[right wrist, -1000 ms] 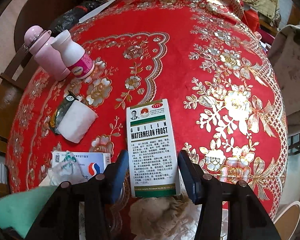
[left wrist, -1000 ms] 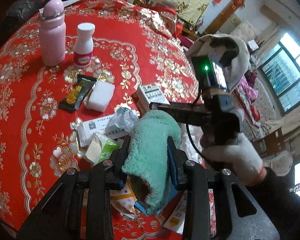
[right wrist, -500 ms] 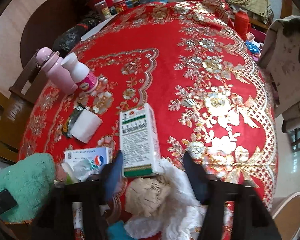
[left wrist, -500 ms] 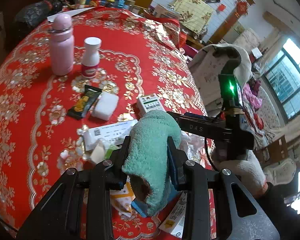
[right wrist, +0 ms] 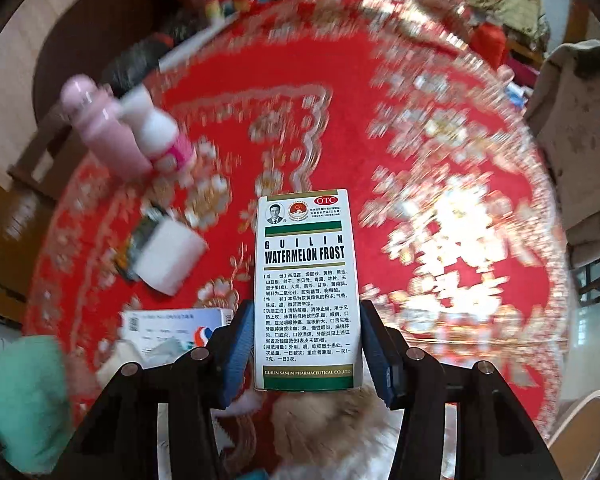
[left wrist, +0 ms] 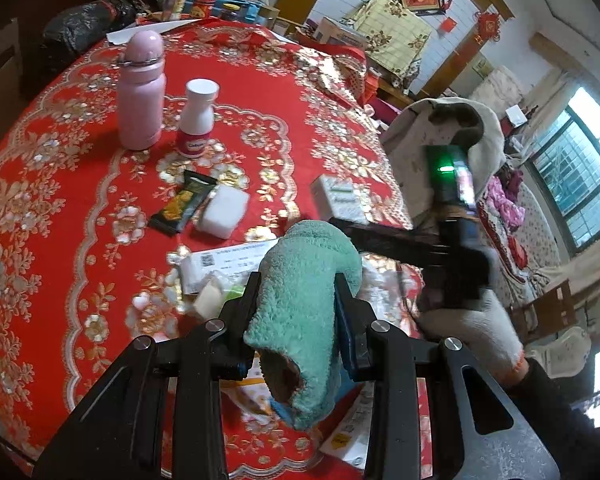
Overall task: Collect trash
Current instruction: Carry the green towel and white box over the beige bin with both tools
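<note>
A: Where do we have the medicine box [right wrist: 309, 288]?
B: Between the pads of our right tool [right wrist: 306, 340], whose jaws have just closed in on its sides. Its long axis runs away from us, over the bench [right wrist: 440, 152].
A: Writing?
B: "OTC", "GUILIN WATERMELON FROST", "GUILIN SANJIN PHARMACEUTICAL CO., LTD". Our left tool [left wrist: 298, 312] clamps a green cloth [left wrist: 306, 280].

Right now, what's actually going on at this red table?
A person is clearing clutter off a table with a hand-held gripper in each hand. The left hand-held gripper is clamped on a teal fuzzy cloth. The right hand-held gripper has just been closing and now grips the white Watermelon Frost box by its lower sides. A pink bottle, a small white bottle, a dark wrapper, a white block and other packets are on the cloth-covered table.
</note>
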`<state>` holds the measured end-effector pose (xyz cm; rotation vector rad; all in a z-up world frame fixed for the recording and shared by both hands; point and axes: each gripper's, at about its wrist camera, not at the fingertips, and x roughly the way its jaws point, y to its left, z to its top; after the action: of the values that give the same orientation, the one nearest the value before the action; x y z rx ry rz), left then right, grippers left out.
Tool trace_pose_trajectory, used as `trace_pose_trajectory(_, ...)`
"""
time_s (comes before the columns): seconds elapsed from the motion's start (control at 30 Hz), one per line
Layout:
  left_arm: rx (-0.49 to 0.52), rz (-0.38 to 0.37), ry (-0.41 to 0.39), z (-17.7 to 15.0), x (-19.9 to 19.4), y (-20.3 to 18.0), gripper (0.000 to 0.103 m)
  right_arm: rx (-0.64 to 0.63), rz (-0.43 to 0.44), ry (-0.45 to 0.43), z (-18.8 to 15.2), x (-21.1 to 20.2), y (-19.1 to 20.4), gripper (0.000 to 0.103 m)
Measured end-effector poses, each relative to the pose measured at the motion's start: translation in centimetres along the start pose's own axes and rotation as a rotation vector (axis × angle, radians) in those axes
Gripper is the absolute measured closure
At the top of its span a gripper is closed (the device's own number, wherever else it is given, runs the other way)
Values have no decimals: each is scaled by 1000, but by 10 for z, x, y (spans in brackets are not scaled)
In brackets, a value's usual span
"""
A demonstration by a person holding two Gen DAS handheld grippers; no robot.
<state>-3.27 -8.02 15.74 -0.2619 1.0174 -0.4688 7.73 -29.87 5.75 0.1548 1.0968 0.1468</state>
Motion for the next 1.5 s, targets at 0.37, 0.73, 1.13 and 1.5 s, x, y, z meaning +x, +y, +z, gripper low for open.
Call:
trace_pose_trajectory(0.37, 142, -81, 55, -21, 19, -93, 72, 184, 7, -109, -85, -107, -88, 53)
trace_pose_trajectory(0.73, 298, -169, 169, -80, 77, -231, 72, 400, -133, -90, -199, -165, -208, 53)
trace_pose_trajectory(1.13, 406, -137, 219, -129, 139, -315, 72, 496, -206, -82, -262, -194, -277, 53)
trace_pose_trajectory(1.5, 438, -108, 233, -146, 172, -341, 72, 512, -213, -57, -277, -192, -298, 53)
